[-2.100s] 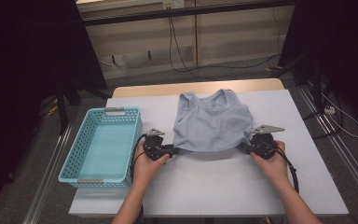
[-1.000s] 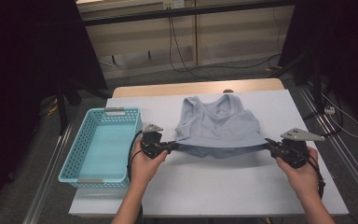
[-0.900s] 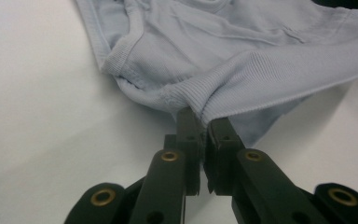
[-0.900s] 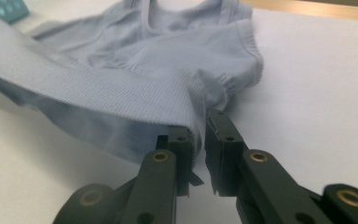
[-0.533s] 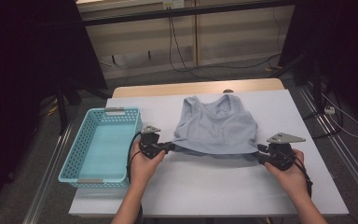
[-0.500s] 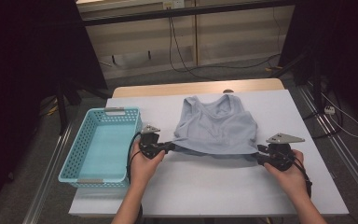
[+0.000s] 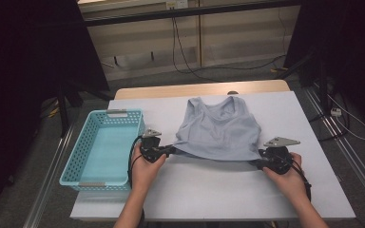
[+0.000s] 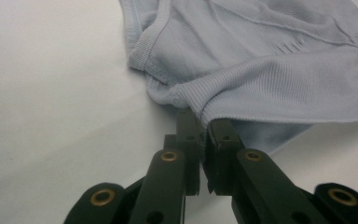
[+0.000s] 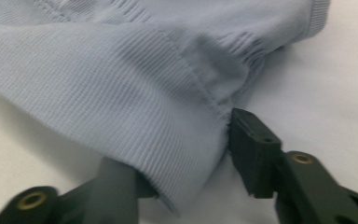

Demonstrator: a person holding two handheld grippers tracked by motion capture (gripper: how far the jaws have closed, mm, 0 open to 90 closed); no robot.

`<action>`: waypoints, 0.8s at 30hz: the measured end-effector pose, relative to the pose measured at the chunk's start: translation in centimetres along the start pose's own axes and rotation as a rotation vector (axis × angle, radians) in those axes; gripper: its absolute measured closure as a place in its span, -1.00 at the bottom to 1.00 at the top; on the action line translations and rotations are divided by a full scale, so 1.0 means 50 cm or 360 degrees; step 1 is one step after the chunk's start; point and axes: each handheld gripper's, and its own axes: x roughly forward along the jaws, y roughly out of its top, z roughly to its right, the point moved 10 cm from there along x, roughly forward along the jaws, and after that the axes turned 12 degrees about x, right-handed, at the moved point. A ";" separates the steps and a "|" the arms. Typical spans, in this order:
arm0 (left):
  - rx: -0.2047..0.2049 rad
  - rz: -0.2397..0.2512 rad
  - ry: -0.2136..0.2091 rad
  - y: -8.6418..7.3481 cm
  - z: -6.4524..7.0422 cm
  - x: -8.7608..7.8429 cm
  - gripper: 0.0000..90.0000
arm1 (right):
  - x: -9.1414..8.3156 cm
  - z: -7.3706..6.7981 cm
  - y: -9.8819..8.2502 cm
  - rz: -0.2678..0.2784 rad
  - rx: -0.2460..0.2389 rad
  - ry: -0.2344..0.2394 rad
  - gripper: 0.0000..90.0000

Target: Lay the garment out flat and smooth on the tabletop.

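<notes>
The worktop (image 7: pixel 209 194) runs out of sight at its near edge, where the person's forearms come in. On it a pale blue tank top (image 7: pixel 221 128) lies spread flat, neck away from the person; how its underside lies cannot be made out. Left of the tank top a turquoise basket (image 7: pixel 102 147) sits half over the worktop's side, its far handle dim.

The left gripper (image 7: pixel 164 151) is at the tank top's near left corner. In the left gripper view its fingers (image 8: pixel 189 135) stand almost together, pinching the ribbed hem.

The right gripper (image 7: pixel 261 163) is at the near right corner. Its fingers (image 9: pixel 254 149) have just been closing, the hem bunched between them; the blurred near finger is half buried under cloth, so whether both press the fabric is hard to tell.
</notes>
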 end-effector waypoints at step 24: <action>0.0030 -0.0007 -0.0097 0.006 0.031 0.009 0.90 | -0.044 0.030 0.017 0.0057 -0.0027 -0.0027 0.55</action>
